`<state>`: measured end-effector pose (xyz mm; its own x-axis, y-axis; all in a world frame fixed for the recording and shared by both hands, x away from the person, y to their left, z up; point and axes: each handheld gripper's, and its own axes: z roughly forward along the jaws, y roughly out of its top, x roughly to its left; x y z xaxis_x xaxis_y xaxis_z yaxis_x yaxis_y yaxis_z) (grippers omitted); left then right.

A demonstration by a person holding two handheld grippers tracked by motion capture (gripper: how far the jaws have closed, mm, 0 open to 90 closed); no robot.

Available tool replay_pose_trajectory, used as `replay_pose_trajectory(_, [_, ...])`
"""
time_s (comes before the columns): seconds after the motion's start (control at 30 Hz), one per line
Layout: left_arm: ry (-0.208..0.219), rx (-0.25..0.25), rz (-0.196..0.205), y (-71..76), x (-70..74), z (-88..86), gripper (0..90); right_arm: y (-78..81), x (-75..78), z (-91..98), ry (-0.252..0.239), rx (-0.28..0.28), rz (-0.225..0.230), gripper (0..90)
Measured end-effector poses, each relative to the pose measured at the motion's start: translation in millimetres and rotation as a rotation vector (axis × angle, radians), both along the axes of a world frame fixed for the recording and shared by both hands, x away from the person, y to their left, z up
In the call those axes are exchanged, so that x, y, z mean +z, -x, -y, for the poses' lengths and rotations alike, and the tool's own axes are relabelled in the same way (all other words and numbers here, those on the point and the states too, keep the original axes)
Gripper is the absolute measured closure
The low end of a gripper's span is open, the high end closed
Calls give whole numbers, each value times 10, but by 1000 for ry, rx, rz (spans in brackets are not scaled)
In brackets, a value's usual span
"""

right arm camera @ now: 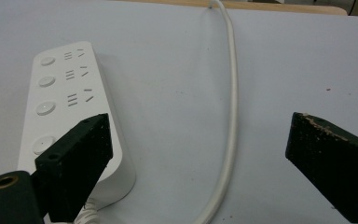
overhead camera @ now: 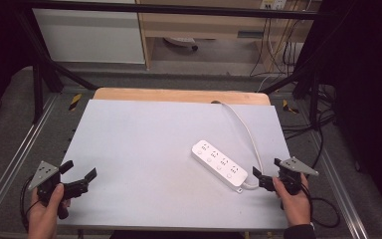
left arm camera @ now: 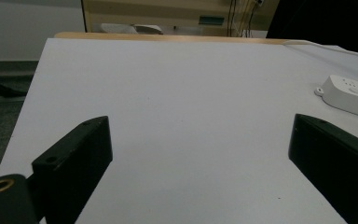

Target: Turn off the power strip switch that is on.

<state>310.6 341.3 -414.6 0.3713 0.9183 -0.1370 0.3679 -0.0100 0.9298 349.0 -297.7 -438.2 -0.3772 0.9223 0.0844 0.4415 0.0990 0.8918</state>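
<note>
Though gaping wide and gripping nothing, right gripper sits just beside power strip, probably short of touching. Long axis running away toward upper left, white cord looping beyond. Left gripper, likewise wide and bare, well apart.

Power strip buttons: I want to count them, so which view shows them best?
The right gripper view: the power strip lies close, four round buttons plain. The high view shows it whole but small; the left gripper view catches one end.
</note>
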Motion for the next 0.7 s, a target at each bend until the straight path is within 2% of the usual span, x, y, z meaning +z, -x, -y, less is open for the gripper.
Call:
replay_pose_trajectory(0.33, [2, -38, -11, -16, -10, 45, 48, 19, 60, -48, 22, -2, -1, 43])
replay_pose_trajectory(0.47, [-2, -50, -16, -23, -16, 77, 48, 42, 112, -64, 5, -3, 20, 28])
replay_pose_trajectory(0.7, [-8, -51, -30, -30, -30, 84, 48, 55, 147, -122, -4, 15, 24, 29])
